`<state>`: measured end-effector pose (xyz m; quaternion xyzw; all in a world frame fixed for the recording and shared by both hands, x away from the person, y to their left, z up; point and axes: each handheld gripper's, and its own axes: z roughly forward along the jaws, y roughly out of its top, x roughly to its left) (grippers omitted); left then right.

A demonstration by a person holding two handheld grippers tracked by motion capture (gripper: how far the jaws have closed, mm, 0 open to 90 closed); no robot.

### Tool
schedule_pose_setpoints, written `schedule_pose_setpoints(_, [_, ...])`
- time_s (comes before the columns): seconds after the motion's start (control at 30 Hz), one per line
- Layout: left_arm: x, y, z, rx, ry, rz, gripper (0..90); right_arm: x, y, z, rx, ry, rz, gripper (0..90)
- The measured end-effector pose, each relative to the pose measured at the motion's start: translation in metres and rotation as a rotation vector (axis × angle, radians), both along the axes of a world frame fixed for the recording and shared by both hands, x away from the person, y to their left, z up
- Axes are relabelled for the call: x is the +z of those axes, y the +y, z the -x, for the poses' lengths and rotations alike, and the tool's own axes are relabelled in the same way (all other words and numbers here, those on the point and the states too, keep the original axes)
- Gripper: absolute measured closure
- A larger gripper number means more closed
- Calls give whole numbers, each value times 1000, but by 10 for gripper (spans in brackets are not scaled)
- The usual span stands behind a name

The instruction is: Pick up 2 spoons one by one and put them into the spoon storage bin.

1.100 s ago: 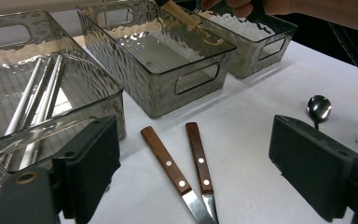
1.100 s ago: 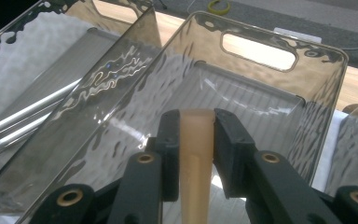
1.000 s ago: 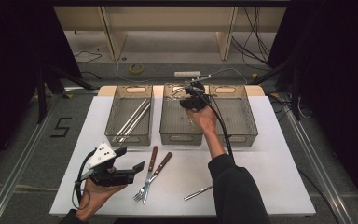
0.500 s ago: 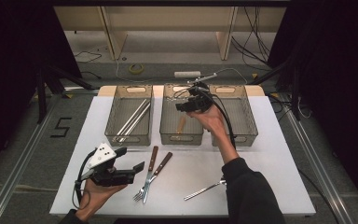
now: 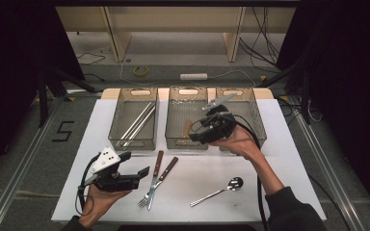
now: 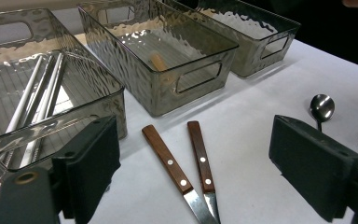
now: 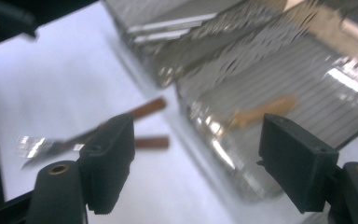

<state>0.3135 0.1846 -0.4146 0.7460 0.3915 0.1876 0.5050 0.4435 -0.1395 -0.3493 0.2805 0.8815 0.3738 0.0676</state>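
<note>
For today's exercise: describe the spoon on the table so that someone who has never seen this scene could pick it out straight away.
Start at the white table with three clear bins along its far edge. In front of the right-hand bin, near the person's side, a metal spoon lies alone on the bare surface. Unlike the two wooden-handled forks to its left, it is all shiny metal, with a round bowl.

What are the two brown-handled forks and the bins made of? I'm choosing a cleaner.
The forks look like shiny steel with brown wooden handles fixed by pale rivets. The bins seem to be smoky translucent plastic with a rippled, glossy surface; their contents show through the walls.
</note>
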Motion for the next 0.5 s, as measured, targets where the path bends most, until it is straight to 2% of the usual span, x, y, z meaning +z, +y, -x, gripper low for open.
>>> schedule_pose_setpoints(0.13, [0, 0, -1, -4, 2, -9, 158, -11, -10, 16, 34, 10, 42, 272])
schedule_pose_setpoints(0.5, [-1, -1, -1, -1, 5, -9, 157, -37, -29, 53, 69, 47, 123, 263])
